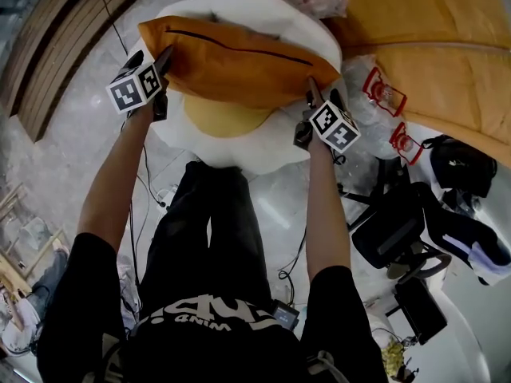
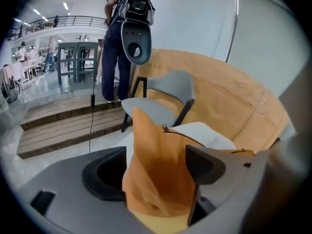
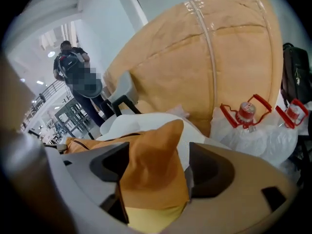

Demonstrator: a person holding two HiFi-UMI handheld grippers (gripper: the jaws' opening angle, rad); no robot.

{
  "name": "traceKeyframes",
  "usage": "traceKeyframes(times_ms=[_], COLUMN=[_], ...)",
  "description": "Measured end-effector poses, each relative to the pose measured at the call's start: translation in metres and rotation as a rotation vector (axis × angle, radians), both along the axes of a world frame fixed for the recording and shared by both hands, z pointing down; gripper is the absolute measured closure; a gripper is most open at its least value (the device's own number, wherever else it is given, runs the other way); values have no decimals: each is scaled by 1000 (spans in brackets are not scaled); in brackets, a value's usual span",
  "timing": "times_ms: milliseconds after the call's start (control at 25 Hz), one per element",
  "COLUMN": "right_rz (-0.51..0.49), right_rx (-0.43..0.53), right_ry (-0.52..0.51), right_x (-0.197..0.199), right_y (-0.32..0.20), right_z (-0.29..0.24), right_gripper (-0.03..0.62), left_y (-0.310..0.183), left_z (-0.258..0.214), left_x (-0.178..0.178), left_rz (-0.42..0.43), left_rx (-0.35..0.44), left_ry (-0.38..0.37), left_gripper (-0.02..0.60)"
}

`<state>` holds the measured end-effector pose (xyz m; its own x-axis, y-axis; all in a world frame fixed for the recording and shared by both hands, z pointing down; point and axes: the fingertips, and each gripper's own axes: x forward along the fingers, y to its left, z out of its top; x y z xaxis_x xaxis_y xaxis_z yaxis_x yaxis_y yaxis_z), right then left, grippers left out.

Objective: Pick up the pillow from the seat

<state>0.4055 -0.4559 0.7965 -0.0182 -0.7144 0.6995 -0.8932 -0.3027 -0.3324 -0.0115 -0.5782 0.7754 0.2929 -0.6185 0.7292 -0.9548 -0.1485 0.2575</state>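
An orange pillow with a black zip hangs between my two grippers, lifted just above the white seat with its yellow centre. My left gripper is shut on the pillow's left corner, and the right gripper is shut on its right corner. In the left gripper view the orange fabric bunches up between the jaws of the left gripper. The right gripper view shows the other corner pinched in the right gripper, with yellow below it.
A large orange padded dome rises behind the seat. Water bottles with red handles sit in clear plastic at the right, beside black bags. Wooden steps lie left. A grey chair and a standing person are beyond.
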Motion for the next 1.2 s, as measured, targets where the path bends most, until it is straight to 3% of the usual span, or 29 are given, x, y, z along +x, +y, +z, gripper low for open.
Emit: traceKeyframes(times_ms=[240, 520, 760, 880, 960, 1120, 1200], right_rz=[-4, -26, -24, -52, -82, -60, -45], right_rx=[18, 71, 70, 5, -47, -146, -134], right_ry=[-121, -172, -236, -261, -253, -258, -266], right_x=[-4, -14, -18, -26, -34, -34, -31], right_y=[-12, -28, -26, -22, -15, 13, 25], right_z=[23, 23, 25, 29, 37, 70, 76], right_gripper=[229, 260, 321, 426, 502, 516, 516], left_y=[0, -3, -1, 7, 14, 28, 34], left_z=[21, 21, 22, 28, 33, 46, 49], left_x=[9, 19, 21, 26, 29, 38, 44], left_rz=[-23, -71, -54, 2, 30, 78, 92], left_rx=[-26, -42, -50, -101, -142, -187, -187], left_ry=[58, 242, 235, 188, 164, 155, 145], left_gripper=[216, 255, 309, 461, 516, 532, 537])
